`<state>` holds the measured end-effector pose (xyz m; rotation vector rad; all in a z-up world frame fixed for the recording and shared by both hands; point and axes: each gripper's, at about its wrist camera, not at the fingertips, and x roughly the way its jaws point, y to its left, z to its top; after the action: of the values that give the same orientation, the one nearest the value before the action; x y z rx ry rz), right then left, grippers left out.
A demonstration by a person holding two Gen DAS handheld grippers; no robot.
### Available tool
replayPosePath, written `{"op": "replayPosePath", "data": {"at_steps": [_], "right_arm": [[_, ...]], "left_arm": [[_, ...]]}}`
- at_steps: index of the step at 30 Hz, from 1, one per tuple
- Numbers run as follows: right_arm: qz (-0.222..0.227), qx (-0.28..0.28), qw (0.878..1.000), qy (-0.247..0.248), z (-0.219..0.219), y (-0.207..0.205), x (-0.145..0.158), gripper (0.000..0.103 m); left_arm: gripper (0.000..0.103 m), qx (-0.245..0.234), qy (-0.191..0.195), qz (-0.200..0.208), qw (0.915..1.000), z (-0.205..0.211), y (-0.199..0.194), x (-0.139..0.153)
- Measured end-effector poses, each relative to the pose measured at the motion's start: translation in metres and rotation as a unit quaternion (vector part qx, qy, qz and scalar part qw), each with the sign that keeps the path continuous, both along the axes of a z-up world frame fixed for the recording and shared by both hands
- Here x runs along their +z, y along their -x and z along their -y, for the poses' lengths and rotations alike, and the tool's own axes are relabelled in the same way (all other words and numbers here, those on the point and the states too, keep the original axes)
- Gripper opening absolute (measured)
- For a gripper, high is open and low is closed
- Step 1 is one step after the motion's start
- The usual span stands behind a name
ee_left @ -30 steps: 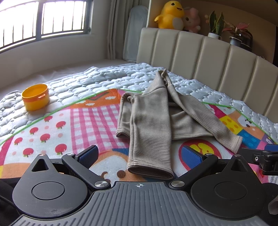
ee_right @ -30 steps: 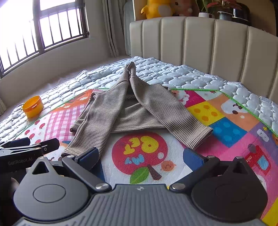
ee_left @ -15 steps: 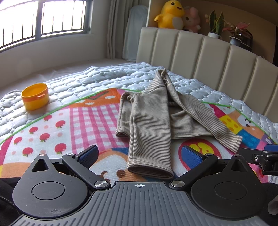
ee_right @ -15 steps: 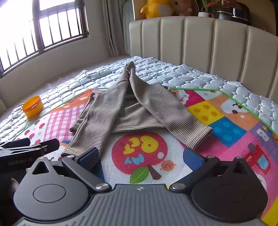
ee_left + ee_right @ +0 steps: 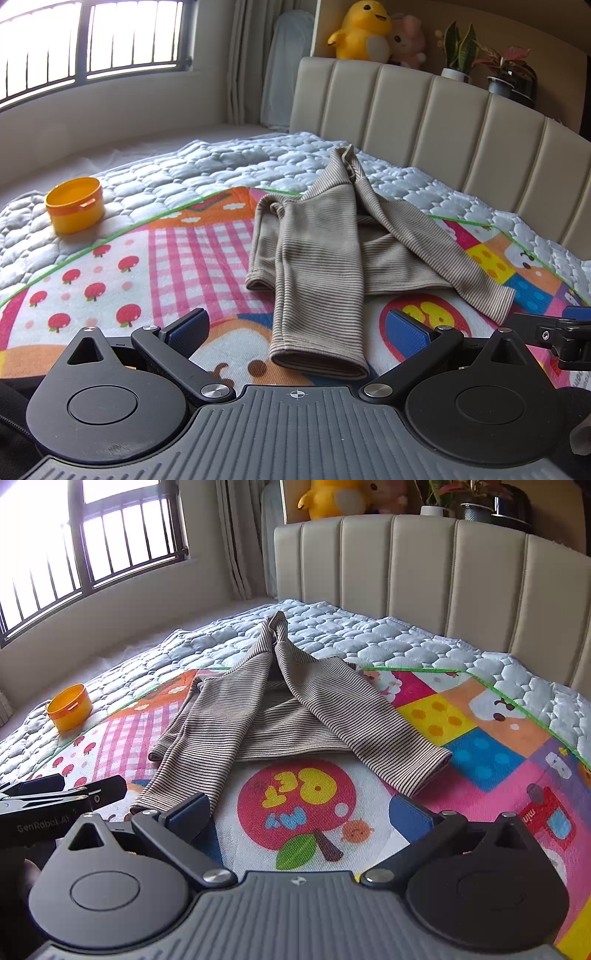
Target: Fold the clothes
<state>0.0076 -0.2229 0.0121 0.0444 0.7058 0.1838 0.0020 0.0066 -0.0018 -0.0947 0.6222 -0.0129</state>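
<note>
A beige striped long-sleeve top [image 5: 325, 251] [image 5: 258, 716] lies on the colourful play mat [image 5: 147, 266] [image 5: 461, 734], both sleeves spread toward me in an inverted V. My left gripper [image 5: 295, 328] is open, its blue pads either side of the left sleeve's cuff [image 5: 317, 360], just short of it. My right gripper [image 5: 299, 814] is open over the mat's apple picture, between the two cuffs, with the right sleeve's cuff [image 5: 432, 771] ahead to its right. Neither holds anything.
An orange tub [image 5: 74, 205] [image 5: 70, 707] sits on the quilted cover [image 5: 207, 170] at the far left. A padded headboard [image 5: 424, 110] runs behind, with plush toys [image 5: 360, 31] and potted plants on the shelf above. The other gripper shows at each view's edge.
</note>
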Motion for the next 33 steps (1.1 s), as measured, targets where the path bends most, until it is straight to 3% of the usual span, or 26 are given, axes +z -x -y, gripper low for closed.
{"op": "replayPosePath", "data": {"at_steps": [20,25,29,33], "right_arm": [[-0.014,0.007,1.000,0.005,-0.001,-0.004,0.000,0.103],[-0.032,0.019,0.999,-0.012,0.002,-0.011,0.000,0.103],[-0.059,0.041,0.996,-0.043,0.008,-0.027,0.001,0.103],[-0.049,0.035,0.998,-0.037,0.015,-0.061,0.003,0.103]], "left_arm": [[0.103,0.004,0.010,-0.013,0.9999,-0.003,-0.003,-0.001],[0.103,0.005,0.012,-0.028,0.9995,-0.003,-0.008,-0.002],[0.103,0.003,0.035,-0.051,0.9981,-0.008,-0.022,-0.002],[0.103,-0.017,0.066,-0.064,0.9956,-0.013,-0.049,-0.001]]}}
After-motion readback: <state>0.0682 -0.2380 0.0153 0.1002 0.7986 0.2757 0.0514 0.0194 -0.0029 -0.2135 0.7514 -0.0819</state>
